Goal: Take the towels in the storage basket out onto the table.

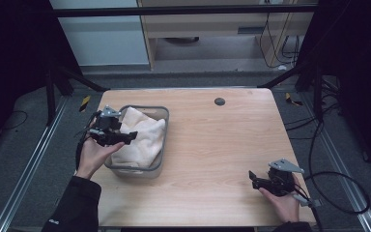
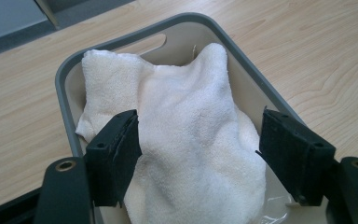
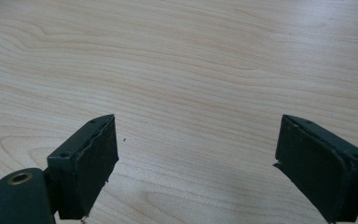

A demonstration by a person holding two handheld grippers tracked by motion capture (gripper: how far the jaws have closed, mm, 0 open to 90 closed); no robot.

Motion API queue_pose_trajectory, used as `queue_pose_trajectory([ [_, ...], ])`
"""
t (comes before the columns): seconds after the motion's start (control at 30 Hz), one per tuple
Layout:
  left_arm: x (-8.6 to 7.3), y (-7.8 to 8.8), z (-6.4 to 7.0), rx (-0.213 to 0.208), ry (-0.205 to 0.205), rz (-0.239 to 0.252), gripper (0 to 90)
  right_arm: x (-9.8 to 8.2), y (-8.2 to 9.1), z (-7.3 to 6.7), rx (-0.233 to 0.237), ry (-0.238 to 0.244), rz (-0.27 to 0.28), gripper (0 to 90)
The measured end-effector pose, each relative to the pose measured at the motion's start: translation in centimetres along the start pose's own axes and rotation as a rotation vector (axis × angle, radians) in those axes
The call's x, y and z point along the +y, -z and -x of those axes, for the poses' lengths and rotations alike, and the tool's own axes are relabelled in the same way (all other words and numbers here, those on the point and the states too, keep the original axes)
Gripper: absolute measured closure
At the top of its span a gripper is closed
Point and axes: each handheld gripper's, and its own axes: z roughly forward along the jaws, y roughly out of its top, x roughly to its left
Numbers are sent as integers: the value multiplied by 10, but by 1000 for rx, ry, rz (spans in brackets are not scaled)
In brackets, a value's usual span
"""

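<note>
A cream towel (image 1: pixel 142 136) lies crumpled in a grey basket (image 1: pixel 160 165) at the left of the wooden table. In the left gripper view the towel (image 2: pixel 191 126) fills most of the basket (image 2: pixel 65 74). My left gripper (image 1: pixel 128 137) hovers over the basket's left side, jaws open, with the towel below them. The left gripper (image 2: pixel 198 156) holds nothing. My right gripper (image 1: pixel 252 178) rests low near the table's front right corner, jaws wide open. In its own view the right gripper (image 3: pixel 196 163) has bare wood between its pads.
A small dark round cap (image 1: pixel 219 101) sits in the table (image 1: pixel 222 145) near its far edge. Cables (image 1: pixel 338 193) trail on the floor to the right. Metal frame rails (image 1: pixel 34 159) run along the left side.
</note>
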Motion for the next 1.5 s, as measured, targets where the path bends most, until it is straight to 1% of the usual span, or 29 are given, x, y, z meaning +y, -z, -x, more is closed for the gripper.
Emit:
queue_pose_trajectory([
  [0.03, 0, 0, 0, 0, 0, 0, 284, 0, 0, 0, 0, 0, 0, 128],
  [0.07, 1, -4, -2, -2, -1, -22, 279, 0, -1, 0, 0, 0, -3, 127],
  [0.13, 2, -8, -3, 5, -2, -41, 269, 0, -1, 0, 1, 4, -4, 126],
  [0.23, 2, -12, -4, 5, 2, -51, 261, 0, -1, 0, 2, 3, -5, 125],
  [0.3, 2, -18, -5, 1, 1, -76, 251, 0, -1, 0, 4, 3, -9, 124],
  [0.33, 2, -18, -5, 1, 1, -76, 247, 0, -1, 0, 3, 4, -9, 124],
  [0.5, -1, -31, -4, -10, -16, -119, 225, 0, -2, 0, 6, 6, -12, 122],
  [0.53, -2, -33, -4, -7, -27, -133, 221, -1, -2, 0, 9, 5, -13, 121],
  [0.57, -2, -33, -4, -7, -27, -133, 220, -1, -2, 0, 8, 7, -15, 120],
  [0.63, -6, -40, -5, -10, -20, -145, 214, -1, -3, 0, 12, 10, -18, 120],
  [0.73, -10, -48, -6, -11, -28, -173, 206, -1, -3, -1, 13, 17, -24, 119],
  [0.83, -13, -53, -6, -16, -31, -180, 203, -1, -4, -1, 14, 18, -25, 119],
  [0.93, -19, -63, -5, -17, -32, -207, 203, -1, -4, -1, 17, 19, -28, 117],
  [0.97, -19, -63, -5, -17, -32, -207, 202, -1, -4, -1, 17, 19, -28, 117],
  [1.03, -26, -74, -4, -10, -35, -241, 200, -1, -4, -1, 20, 19, -33, 114],
  [1.1, -27, -75, -4, -11, -33, -246, 202, -1, -4, -1, 23, 15, -36, 114],
  [1.13, -28, -76, -4, -13, -29, -253, 208, -1, -4, -1, 23, 15, -36, 114],
  [1.23, -28, -78, -4, -6, -28, -272, 265, -1, -5, -1, 23, 18, -37, 113],
  [1.27, -29, -79, -4, -2, -33, -283, 301, -1, -5, -1, 23, 18, -37, 113],
  [1.37, -29, -82, -2, 18, -32, -313, 410, -1, -5, -1, 25, 18, -36, 113],
  [1.5, -29, -83, -2, 29, -28, -325, 543, -1, -5, -1, 25, 18, -38, 113],
])
